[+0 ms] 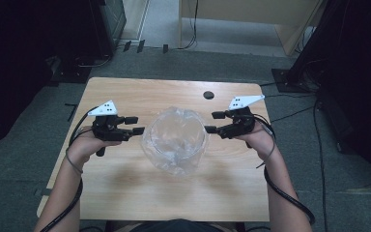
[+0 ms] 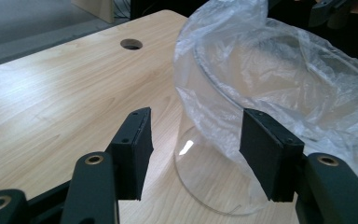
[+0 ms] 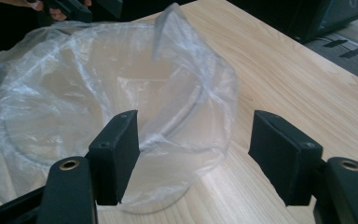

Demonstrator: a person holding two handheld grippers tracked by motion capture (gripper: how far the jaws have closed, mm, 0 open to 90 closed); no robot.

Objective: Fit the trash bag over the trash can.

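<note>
1. Left gripper sits jaws apart, gripping nothing, just beside the bag's left side.
2. Clear container, bag-lined, stands upright mid-table between both grippers.
3. Right gripper, jaws apart, empty, equally near opposite.

Light wood worktop, rounded corners. Round cable hole near the far edge, right of centre. Grey carpet floor all around. Pale wooden furniture beyond the far edge. Black stand base off the far right corner; loose cables on the floor.
</note>
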